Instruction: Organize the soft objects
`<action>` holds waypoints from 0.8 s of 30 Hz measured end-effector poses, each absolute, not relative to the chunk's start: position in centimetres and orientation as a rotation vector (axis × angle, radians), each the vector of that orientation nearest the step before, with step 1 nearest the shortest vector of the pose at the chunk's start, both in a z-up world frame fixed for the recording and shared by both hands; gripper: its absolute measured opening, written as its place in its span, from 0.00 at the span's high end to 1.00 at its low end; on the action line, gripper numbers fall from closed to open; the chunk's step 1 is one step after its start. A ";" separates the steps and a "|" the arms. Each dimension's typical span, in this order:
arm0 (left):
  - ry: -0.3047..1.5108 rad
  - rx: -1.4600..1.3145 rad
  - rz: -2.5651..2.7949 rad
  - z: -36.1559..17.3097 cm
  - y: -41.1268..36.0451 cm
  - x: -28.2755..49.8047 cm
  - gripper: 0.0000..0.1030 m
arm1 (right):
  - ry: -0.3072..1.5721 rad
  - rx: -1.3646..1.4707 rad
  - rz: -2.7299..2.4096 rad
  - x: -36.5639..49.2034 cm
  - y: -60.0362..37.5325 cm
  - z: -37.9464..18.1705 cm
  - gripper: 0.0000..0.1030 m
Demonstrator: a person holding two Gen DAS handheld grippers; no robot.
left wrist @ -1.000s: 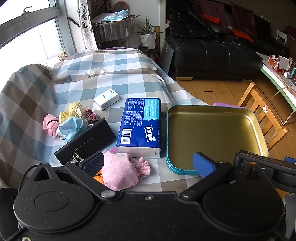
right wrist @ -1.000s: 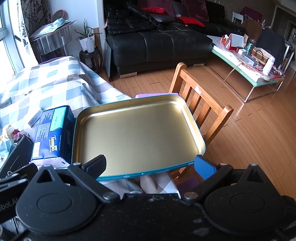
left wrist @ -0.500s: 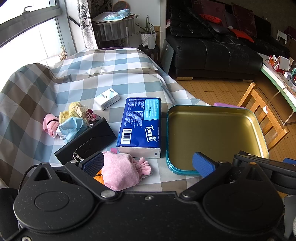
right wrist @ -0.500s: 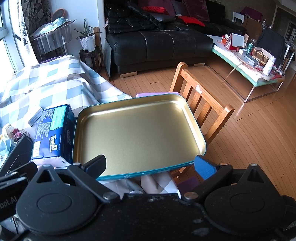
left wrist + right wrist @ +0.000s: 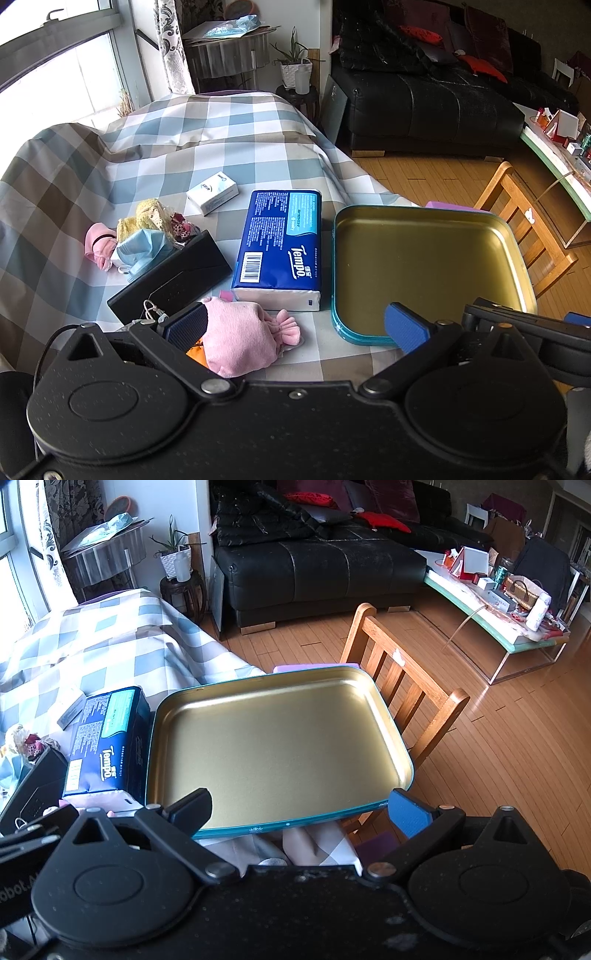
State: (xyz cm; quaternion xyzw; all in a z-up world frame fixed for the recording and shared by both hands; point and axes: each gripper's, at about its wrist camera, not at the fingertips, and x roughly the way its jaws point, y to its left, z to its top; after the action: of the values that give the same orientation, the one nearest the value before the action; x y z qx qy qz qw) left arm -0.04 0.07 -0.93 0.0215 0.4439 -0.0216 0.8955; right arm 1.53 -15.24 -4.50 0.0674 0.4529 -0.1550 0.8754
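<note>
Nothing has visibly moved since the earlier frames; both grippers sit as before.

Left gripper [image 5: 295, 326]: jaws wide apart, holding nothing. Pink pouch [image 5: 240, 339] lies on the checked tabletop [image 5: 184, 147] against the left jaw's inner pad, its long axis running left to right, its gathered end pointing right toward the tray [image 5: 424, 258].

Tray: gold inside, teal rim, nothing in it, just right of the pouch.

Tissue pack [image 5: 280, 251] lies just beyond the pouch, long axis running away from the camera, almost touching the tray's left rim. Black case [image 5: 170, 277] sits left of the pack. Blue mask [image 5: 144, 251] and small cloth items are heaped beyond the case. White box [image 5: 212, 192] is farther back.

Right gripper [image 5: 299, 812]: jaws wide apart, holding nothing, over the tray's near rim. Wooden chair [image 5: 406, 686] stands right of the tray.
</note>
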 end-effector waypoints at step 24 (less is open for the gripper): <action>0.944 0.016 -0.035 -1.2 0.9 0.2 0.04 | 0.957 0.126 -0.324 1.6 -14.8 -4.8 0.01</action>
State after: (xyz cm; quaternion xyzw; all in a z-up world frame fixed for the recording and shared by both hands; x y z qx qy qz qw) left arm 0.23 0.87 -1.18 0.0075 0.4548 -0.0170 0.8904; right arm 1.61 -14.81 -4.84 0.0603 0.4581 -0.1552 0.8732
